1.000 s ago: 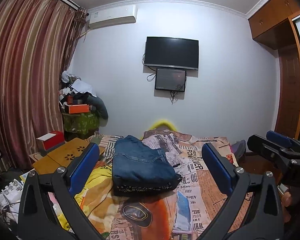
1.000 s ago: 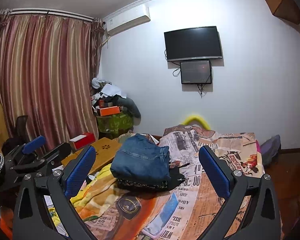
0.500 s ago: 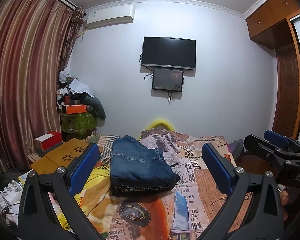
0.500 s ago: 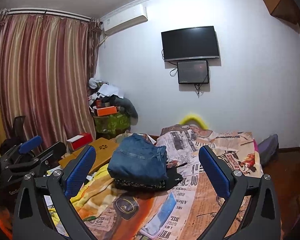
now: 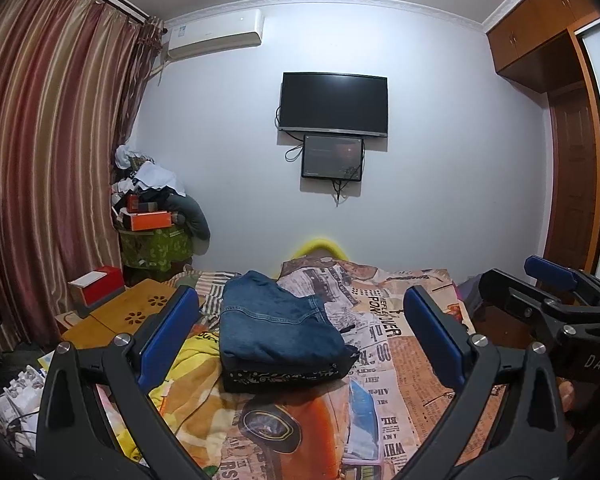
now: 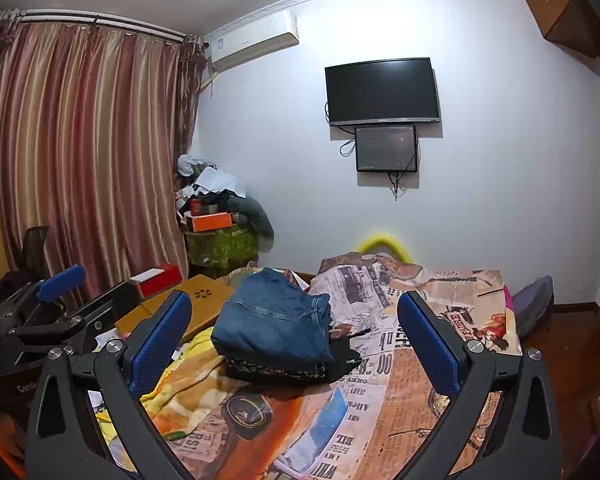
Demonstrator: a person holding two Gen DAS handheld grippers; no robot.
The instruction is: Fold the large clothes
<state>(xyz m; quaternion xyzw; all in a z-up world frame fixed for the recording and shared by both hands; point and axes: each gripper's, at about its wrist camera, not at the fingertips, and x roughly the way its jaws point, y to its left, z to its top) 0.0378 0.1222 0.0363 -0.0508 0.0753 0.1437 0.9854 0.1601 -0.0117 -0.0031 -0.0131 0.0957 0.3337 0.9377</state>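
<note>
Folded blue jeans (image 5: 276, 322) lie on top of a folded dark patterned garment (image 5: 284, 374) on the bed's newspaper-print cover (image 5: 384, 344). The stack also shows in the right wrist view: jeans (image 6: 274, 326), dark garment (image 6: 276, 370). My left gripper (image 5: 300, 336) is open and empty, held above the bed, short of the stack. My right gripper (image 6: 296, 336) is open and empty, also back from the stack. The right gripper's body (image 5: 552, 312) shows at the right of the left wrist view; the left gripper's body (image 6: 52, 312) shows at the left of the right wrist view.
A wooden lap desk (image 5: 120, 314) with a red box (image 5: 98, 284) sits left of the bed. A cluttered pile on a green-covered stand (image 5: 156, 216) fills the corner by the curtains (image 5: 48, 160). A TV (image 5: 334, 104) hangs on the far wall. A purple bag (image 6: 534, 308) lies at the bed's right.
Both grippers have drawn back and tilted slightly, so the stack sits a little lower and farther in both views. The clothes have not moved.
</note>
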